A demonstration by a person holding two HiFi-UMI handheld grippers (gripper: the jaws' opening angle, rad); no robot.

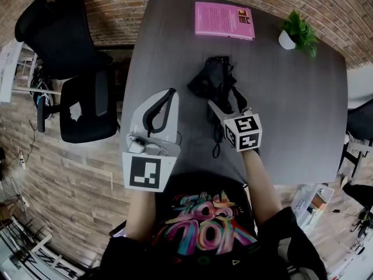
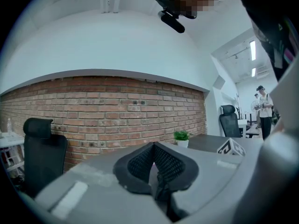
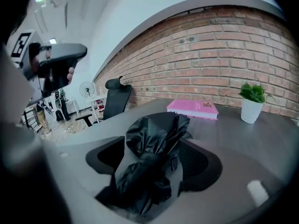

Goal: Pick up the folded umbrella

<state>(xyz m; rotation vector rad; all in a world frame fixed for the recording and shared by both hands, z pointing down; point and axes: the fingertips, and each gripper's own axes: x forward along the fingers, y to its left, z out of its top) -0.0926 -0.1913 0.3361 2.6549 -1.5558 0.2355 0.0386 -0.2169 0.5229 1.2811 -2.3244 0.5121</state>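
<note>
The black folded umbrella [image 1: 213,77] lies loosely bundled near the middle of the dark grey tabletop [image 1: 291,109], its length running towards the person. That leaves its nearer, narrower end easy to reach from the front edge.

The right gripper [image 1: 226,101] is angled down over that end with its fingers spread wide. In the right gripper view the crumpled fabric sits between them, and a gap shows on either side, so the pads do not appear to press yet. The wide spread probably serves to clear the bulky folds before closing.

The left gripper [image 1: 171,93] hangs beside the umbrella, apart from it. Its fingers are closed together on nothing, apparently idle because one hand is enough for this pick.

A pink book [image 1: 224,20] and a small potted plant [image 1: 298,32] sit well apart at the far edge, out of the way.
</note>
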